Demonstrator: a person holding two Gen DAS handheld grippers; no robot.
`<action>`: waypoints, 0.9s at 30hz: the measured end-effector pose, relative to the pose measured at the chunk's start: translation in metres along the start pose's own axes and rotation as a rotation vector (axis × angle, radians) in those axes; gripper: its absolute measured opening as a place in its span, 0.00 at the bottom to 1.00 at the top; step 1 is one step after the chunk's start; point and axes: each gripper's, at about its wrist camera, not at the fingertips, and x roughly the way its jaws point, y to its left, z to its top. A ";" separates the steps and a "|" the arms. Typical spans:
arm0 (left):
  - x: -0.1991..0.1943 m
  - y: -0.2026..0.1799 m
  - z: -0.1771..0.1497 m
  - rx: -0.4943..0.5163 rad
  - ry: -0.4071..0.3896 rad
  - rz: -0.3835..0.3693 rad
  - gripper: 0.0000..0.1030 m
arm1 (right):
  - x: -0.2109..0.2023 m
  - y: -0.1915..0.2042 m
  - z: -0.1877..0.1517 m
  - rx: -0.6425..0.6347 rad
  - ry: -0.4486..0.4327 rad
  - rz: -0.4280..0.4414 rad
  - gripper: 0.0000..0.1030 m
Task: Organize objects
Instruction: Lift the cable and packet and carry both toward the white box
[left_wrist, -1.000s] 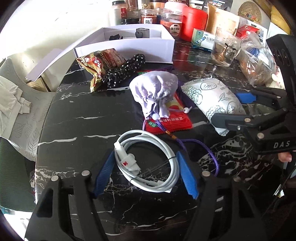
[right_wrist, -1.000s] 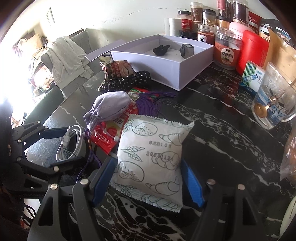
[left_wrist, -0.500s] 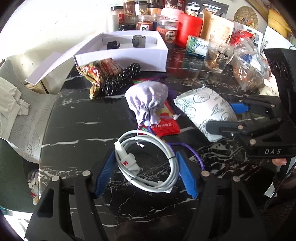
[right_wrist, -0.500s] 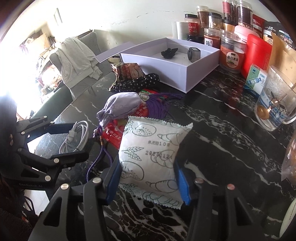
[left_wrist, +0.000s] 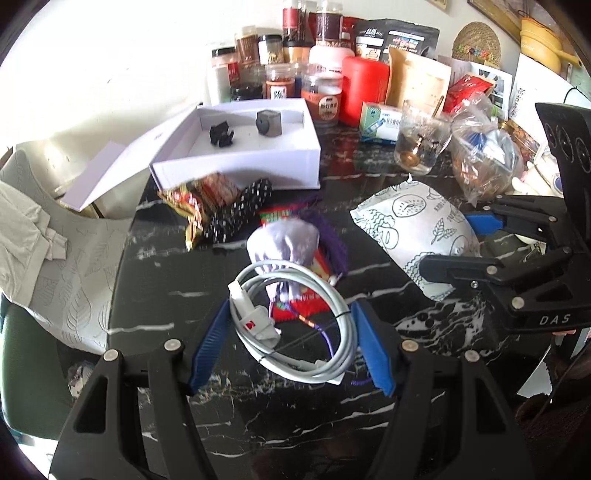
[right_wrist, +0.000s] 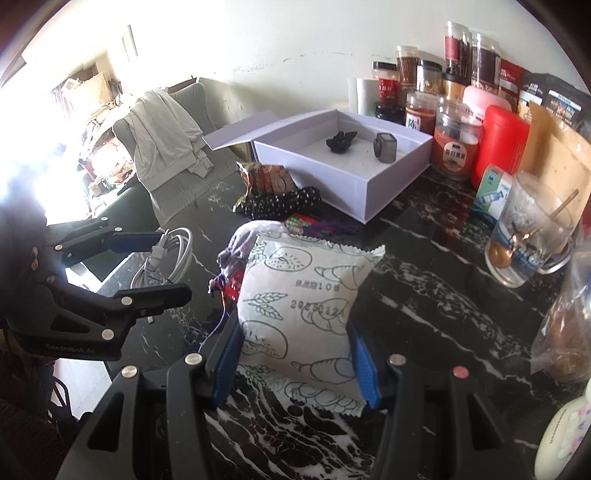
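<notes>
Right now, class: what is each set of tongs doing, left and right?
Left tongs: closed on the coiled white cable.
Right tongs: closed on the white printed packet.

This is a lived-in home dining corner: a black marble table (left_wrist: 155, 295) crowded with spice jars (left_wrist: 320, 96), snack packets (left_wrist: 201, 197) and a glass cup (right_wrist: 532, 236), beside a chair (right_wrist: 173, 147) draped with clothes.
</notes>
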 end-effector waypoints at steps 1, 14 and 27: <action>-0.002 0.000 0.003 0.003 -0.005 0.000 0.64 | -0.003 0.000 0.002 -0.002 -0.006 -0.002 0.53; -0.008 0.008 0.047 0.029 -0.055 0.014 0.64 | -0.023 -0.006 0.035 -0.042 -0.067 -0.022 0.53; 0.013 0.030 0.108 0.049 -0.079 0.029 0.64 | -0.008 -0.024 0.081 -0.056 -0.096 -0.031 0.53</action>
